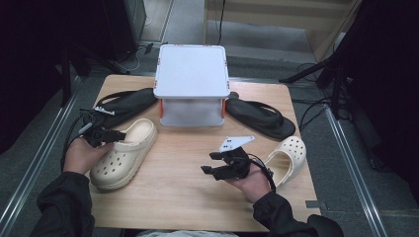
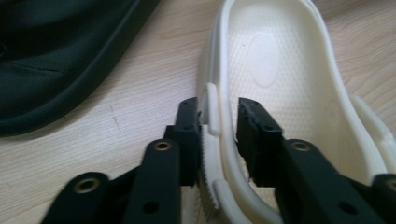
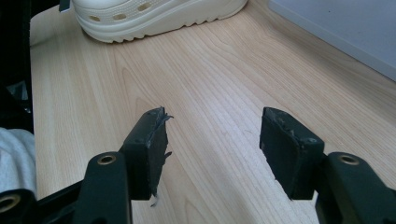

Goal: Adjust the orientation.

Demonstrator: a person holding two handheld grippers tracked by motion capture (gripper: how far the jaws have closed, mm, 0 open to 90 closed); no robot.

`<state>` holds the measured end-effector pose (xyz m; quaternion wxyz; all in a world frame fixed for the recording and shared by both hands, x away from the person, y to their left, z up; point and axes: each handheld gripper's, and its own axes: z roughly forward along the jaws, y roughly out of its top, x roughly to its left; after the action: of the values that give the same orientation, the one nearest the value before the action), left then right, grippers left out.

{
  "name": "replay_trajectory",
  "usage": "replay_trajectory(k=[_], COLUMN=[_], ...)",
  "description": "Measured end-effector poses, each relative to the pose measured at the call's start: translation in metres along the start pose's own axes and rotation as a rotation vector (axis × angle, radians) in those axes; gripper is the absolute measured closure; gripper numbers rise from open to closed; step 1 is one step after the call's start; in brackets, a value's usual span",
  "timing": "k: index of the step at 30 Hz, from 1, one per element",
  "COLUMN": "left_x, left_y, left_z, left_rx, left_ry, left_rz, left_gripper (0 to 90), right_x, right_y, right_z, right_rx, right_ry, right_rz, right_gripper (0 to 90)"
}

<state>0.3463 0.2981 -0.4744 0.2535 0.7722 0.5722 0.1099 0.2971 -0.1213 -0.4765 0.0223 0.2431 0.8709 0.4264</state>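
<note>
cream foam clog [image 1: 123, 153], thick-soled with round holes over the toe, lies at the left of the wooden desk [image 1: 183, 168], beside a black sandal [image 1: 126, 101]. the left claw [image 2: 219, 123] straddles its side wall, one jaw outside, one inside, pads against it. the right claw [image 3: 212, 140] hangs spread wide over bare wood, holding nothing.

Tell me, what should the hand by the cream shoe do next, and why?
Probably squeeze a bit tighter, then lift. The left gripper has its jaws on either side of the side wall of the left cream clog, near the heel, and the clog rests flat on the table. The right gripper waits open over bare wood.
</note>
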Motion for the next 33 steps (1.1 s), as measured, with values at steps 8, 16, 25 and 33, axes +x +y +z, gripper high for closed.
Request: replay_trajectory(k=[8, 16, 25, 33], left_x=[0.004, 0.004, -0.002, -0.023], left_y=[0.003, 0.005, 0.009, 0.021], left_z=[0.0, -0.009, -0.026, -0.029], left_rx=[0.016, 0.017, -0.023, -0.01], left_ry=[-0.033, -0.042, -0.093, -0.154], left_rz=[0.0, 0.008, 0.001, 0.048], left_gripper=[76.8, 77.8, 78.2, 78.1], right_x=[0.0, 0.0, 0.001, 0.001], right_y=[-0.002, -0.002, -0.002, -0.002], right_z=[-0.004, -0.005, -0.005, -0.007], right_rx=[-0.007, -0.007, -0.003, -0.018], right_ry=[-0.014, -0.027, -0.028, -0.028], right_rz=[0.004, 0.008, 0.003, 0.01], right_gripper=[41.9, 41.7, 41.7, 41.6])
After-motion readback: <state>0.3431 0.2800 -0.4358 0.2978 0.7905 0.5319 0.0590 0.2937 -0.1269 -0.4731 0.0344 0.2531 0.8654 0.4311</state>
